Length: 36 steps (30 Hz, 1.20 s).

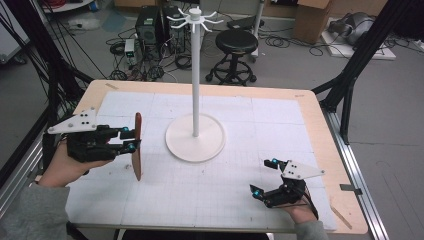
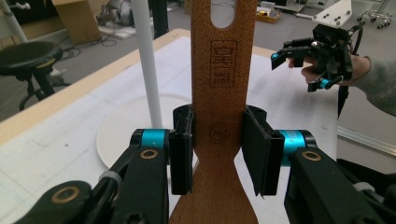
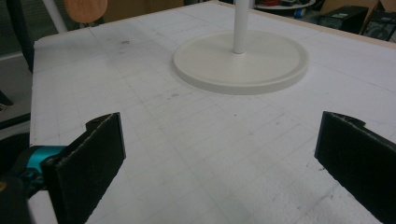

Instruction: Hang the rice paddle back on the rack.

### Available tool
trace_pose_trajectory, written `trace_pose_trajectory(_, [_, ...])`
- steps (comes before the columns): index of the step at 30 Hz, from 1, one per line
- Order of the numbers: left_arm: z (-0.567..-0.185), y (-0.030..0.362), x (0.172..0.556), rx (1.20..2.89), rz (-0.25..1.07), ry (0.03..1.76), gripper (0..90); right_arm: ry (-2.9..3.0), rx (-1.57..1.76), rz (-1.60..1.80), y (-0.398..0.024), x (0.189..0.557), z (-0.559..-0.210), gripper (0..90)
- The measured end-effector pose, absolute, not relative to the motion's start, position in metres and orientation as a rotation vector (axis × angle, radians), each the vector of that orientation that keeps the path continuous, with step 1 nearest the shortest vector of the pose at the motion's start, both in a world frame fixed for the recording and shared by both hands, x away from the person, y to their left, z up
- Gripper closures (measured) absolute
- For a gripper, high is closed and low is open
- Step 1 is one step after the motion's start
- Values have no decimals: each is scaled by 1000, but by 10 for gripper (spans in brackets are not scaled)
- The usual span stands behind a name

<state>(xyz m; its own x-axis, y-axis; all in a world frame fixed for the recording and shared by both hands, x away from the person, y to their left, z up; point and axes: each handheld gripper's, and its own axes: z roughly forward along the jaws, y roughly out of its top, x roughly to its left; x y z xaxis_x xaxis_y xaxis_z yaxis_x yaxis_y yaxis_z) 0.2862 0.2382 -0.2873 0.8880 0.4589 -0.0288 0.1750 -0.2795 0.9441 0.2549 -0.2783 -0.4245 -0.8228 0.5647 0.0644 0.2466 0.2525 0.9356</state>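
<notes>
- Table point(image 1: 310, 125), under a white gridded mat, spans the middle of the high view.
- White stand point(image 1: 195, 132) rises at centre, its round base on the mat.
- Wooden spatula point(image 1: 137, 145) hangs upright at centre left, left of the base.
- Left gripper point(image 1: 131, 139) pinches the spatula's neck between both pads.
- Right gripper point(image 1: 265, 176), lower right, is spread wide with nothing between its jaws.

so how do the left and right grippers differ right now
The left gripper is shut on the wooden spatula, its fingers pressing the handle's sides; the right gripper is open, holding nothing. The left is held above the table; the right sits low near the table's front edge. Both point toward the white stand.
</notes>
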Motion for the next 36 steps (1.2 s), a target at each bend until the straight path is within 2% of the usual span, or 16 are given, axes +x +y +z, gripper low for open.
trace_pose_trajectory(10, [-275, 243, 297, 1732, 292, 462, 651, 2243, 751, 1597, -278, 255, -424, 2])
trace_pose_trajectory(23, [-249, 241, 314, 1718, 333, 480, 651, 2237, 752, 1603, -278, 255, -424, 3])
trace_pose_trajectory(36, [-243, 240, 323, 1716, 347, 502, 651, 2227, 749, 1635, -279, 258, -423, 2])
